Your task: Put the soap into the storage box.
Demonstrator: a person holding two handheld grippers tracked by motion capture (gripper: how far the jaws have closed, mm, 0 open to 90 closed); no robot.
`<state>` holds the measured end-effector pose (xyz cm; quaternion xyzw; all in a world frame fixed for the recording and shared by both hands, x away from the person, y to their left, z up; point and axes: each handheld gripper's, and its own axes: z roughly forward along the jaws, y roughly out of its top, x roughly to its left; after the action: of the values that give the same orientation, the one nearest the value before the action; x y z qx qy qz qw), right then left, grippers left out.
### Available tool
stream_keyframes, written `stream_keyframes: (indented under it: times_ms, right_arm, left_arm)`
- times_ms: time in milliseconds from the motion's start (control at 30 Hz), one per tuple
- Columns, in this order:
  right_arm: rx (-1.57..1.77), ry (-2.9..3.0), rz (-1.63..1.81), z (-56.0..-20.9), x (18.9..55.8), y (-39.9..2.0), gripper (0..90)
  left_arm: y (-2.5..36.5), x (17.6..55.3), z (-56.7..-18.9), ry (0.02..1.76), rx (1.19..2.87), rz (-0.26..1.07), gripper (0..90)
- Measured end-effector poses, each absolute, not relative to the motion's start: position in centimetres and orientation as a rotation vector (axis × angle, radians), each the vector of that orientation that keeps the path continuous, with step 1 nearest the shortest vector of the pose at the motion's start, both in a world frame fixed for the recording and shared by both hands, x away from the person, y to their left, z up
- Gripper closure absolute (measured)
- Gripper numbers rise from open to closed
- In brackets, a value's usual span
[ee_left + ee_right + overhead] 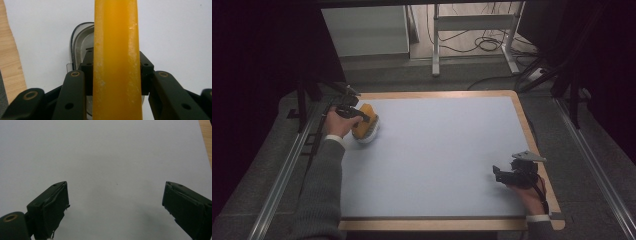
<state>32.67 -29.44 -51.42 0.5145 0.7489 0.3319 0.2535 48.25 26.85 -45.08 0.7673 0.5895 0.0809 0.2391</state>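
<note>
1. Two grippers working at the table (532, 130): left gripper (362, 119) at mid left of the high view, right gripper (502, 175) at lower right.
2. Clamping hard on the orange piece (116, 62) with the left jaws, pressed flat against both its sides, running straight up the centre of the left gripper view.
3. Holding that orange piece (364, 122) right over a clear lidded container (369, 134) at the left edge of the blue-grey mat; showing the container's rim (75, 40) just behind the piece, left of centre in the left gripper view. Touching or just above it: cannot tell.
4. Resting the right gripper (115, 205) low over bare mat, jaws spread wide, gripping nothing.
5. Looking like the handling step itself: lifting the orange piece off the container or seating it on, hard to call which.
6. Calling next for a steady, level hand on the left, keeping the grip square so the piece is not twisting, and probably bringing the idle right gripper across to brace the container.
</note>
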Motion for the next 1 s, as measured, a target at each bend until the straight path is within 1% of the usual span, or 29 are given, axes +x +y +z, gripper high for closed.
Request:
stream_keyframes:
  times_ms: [367,400,533,567,600,667,767,1000]
  right_arm:
    - [1.400,2.033,0.904,-51.4,32.7,-29.5,6.8]
    - [1.401,2.033,0.905,-51.4,32.7,-29.5,6.8]
    - [1.400,2.039,0.904,-51.4,32.7,-29.5,6.8]
    - [1.400,2.039,0.904,-51.4,32.7,-29.5,6.8]
    - [1.398,2.042,0.902,-51.4,32.7,-29.4,6.7]
    - [1.395,2.045,0.904,-51.4,32.7,-29.3,6.7]
    - [1.393,2.045,0.905,-51.4,32.7,-29.3,6.7]
    - [1.394,2.046,0.905,-51.4,32.7,-29.3,6.7]
  left_arm:
    - [26.7,48.4,-46.0,1.624,2.092,0.202,60.3]
    - [26.9,48.2,-45.7,1.613,2.050,0.213,58.6]
    - [27.1,47.6,-44.6,1.596,2.034,0.265,49.2]
    - [27.1,47.6,-44.6,1.596,2.034,0.265,45.7]
    - [27.1,47.2,-44.0,1.591,2.018,0.317,42.9]
    - [27.1,46.8,-43.5,1.583,2.008,0.330,39.3]
    - [27.2,46.6,-43.3,1.573,2.012,0.335,34.9]
    - [27.2,45.9,-43.0,1.557,2.023,0.355,30.4]
